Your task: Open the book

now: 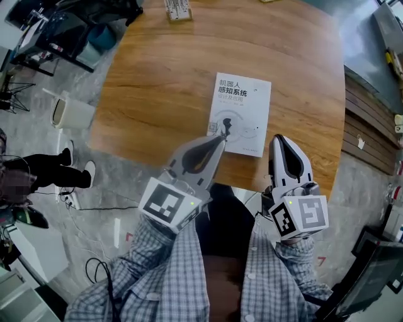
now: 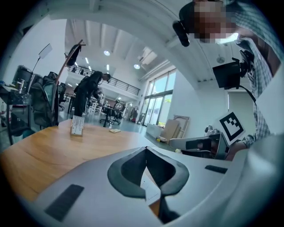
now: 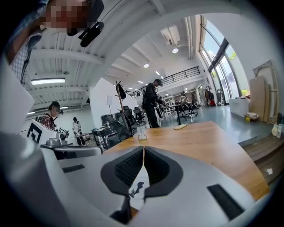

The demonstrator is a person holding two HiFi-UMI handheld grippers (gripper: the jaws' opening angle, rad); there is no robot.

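A closed white book [image 1: 242, 107] with Chinese print on its cover lies on the round wooden table [image 1: 157, 94], near the front edge. My left gripper [image 1: 221, 137] is shut, with its tips over the book's near left corner. My right gripper [image 1: 277, 139] is also shut and hovers just past the book's near right corner. In the left gripper view the jaws [image 2: 146, 149] meet at the tip, and a strip of the book [image 2: 151, 188] shows below them. In the right gripper view the jaws [image 3: 143, 148] are closed above the book's cover [image 3: 138, 188]. Nothing is held.
A small upright card stand [image 1: 177, 9] sits at the table's far edge. A white bin [image 1: 72, 113] stands on the floor to the left, beside a person's legs [image 1: 44, 170]. Wooden steps [image 1: 371, 126] lie to the right. Office chairs and people fill the background.
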